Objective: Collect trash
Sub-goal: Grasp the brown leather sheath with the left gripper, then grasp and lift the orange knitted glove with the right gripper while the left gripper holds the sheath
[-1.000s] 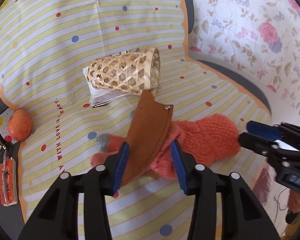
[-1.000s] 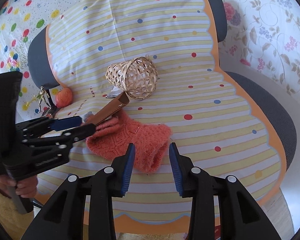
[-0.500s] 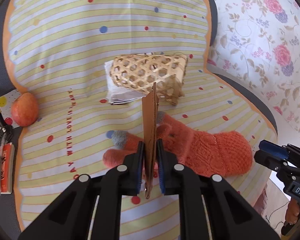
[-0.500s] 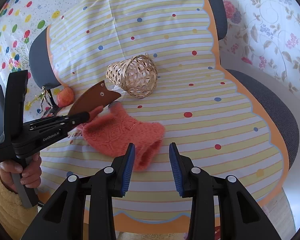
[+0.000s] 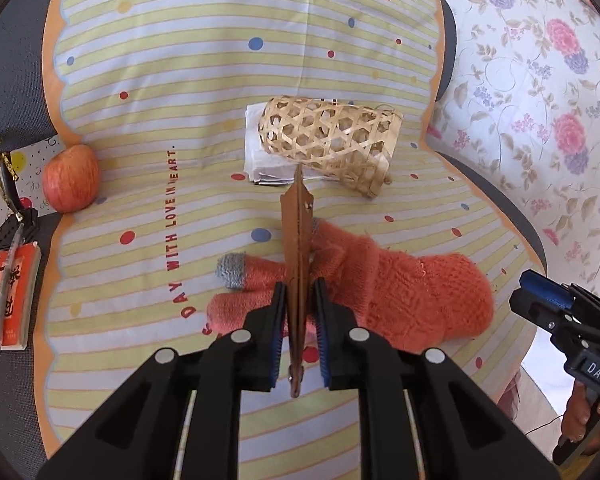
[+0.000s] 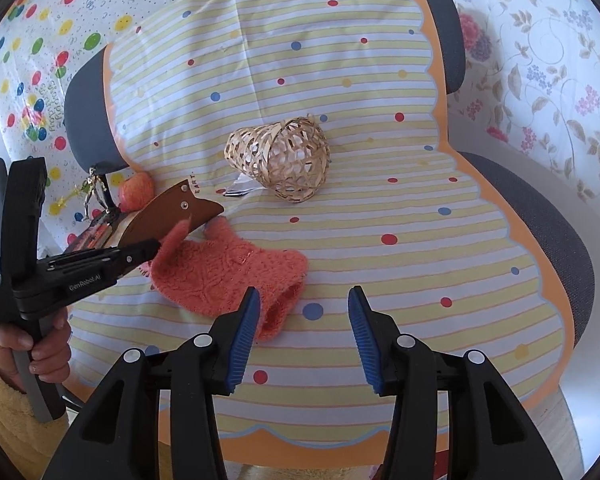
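Left tool [image 5: 299, 334] clamped on brown leather sheath [image 5: 297, 256]

The left gripper [image 5: 299, 312] points forward and down, its black arms converging to narrow blue pads. The jaws stand almost together, pressed on a thin brown sheath [image 5: 297, 264] that rises edge-on between them (they closed sharply a moment ago, then eased a touch). From the right wrist view this same gripper comes in from the left edge, gripped by a hand [image 6: 36, 350] in a fuzzy yellow sleeve [image 6: 4, 412].

The right gripper [image 6: 302, 336] also tilts down, jaws well apart and just now widening, nothing between the pads. In the left wrist view it enters at the right edge, with fingers [image 5: 576, 420] curled around its handle.
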Demonstrator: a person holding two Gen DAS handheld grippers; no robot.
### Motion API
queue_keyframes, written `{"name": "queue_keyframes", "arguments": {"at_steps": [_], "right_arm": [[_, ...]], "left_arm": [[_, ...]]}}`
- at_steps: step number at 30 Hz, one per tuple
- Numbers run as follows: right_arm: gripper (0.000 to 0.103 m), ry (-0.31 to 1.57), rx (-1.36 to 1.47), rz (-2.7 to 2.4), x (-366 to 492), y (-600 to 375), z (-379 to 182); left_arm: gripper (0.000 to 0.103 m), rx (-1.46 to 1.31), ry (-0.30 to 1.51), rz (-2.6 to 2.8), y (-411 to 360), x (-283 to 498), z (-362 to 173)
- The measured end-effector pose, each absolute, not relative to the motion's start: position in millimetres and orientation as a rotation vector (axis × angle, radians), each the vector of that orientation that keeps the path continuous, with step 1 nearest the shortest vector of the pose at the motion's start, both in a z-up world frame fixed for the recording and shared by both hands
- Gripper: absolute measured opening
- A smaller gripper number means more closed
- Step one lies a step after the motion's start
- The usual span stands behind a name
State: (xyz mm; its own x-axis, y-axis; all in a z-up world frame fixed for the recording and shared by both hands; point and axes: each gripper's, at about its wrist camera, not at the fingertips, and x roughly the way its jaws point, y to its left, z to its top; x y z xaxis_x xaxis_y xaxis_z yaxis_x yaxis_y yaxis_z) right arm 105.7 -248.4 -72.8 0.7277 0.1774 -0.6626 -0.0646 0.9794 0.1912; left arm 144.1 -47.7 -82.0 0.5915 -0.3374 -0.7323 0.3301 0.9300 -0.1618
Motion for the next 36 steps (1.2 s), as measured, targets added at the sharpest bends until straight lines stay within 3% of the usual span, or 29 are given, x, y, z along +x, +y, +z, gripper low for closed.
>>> {"name": "queue_keyframes", "arguments": {"at_steps": [3, 6, 15, 17, 21, 22, 24, 26, 31, 36], "right_arm": [[0.048, 0.746, 0.158, 0.131, 106, -248, -72], [0.049, 0.746, 0.157, 0.128, 106, -248, -72], [0.049, 0.755, 0.156, 0.129, 106, -249, -75], [0.049, 0.757, 0.159, 0.127, 106, -251, -76], [0.050, 0.767, 0.166, 0.130, 107, -251, -79], [0.050, 0.768, 0.164, 0.132, 107, -251, -79], [0.050, 0.767, 0.159, 0.136, 105, -250, -79], [0.050, 0.765, 0.153, 0.137, 104, -251, -79], [0.051, 0.768, 0.158, 0.133, 104, -254, -80], [0.054, 0.774, 0.144, 0.140, 105, -251, -80]], "left_arm": [[0.016, -0.007, 0.838, -0.411, -48, 146, -77], [0.027, -0.025, 0.835, -0.424, -46, 150, -73], [0.028, -0.023, 0.892, -0.399, -51, 170, -81], [0.044, 0.017, 0.892, -0.389, -58, 169, -80], [0.047, 0.115, 0.895, -0.362, -74, 172, -85], [0.046, 0.133, 0.897, -0.346, -76, 175, -88], [0.033, 0.117, 0.915, -0.328, -74, 180, -92], [0.027, 0.050, 0.921, -0.352, -66, 183, -90], [0.026, -0.094, 0.931, -0.384, -39, 188, -91], [0.013, -0.228, 0.927, -0.413, -17, 189, -90]]}}
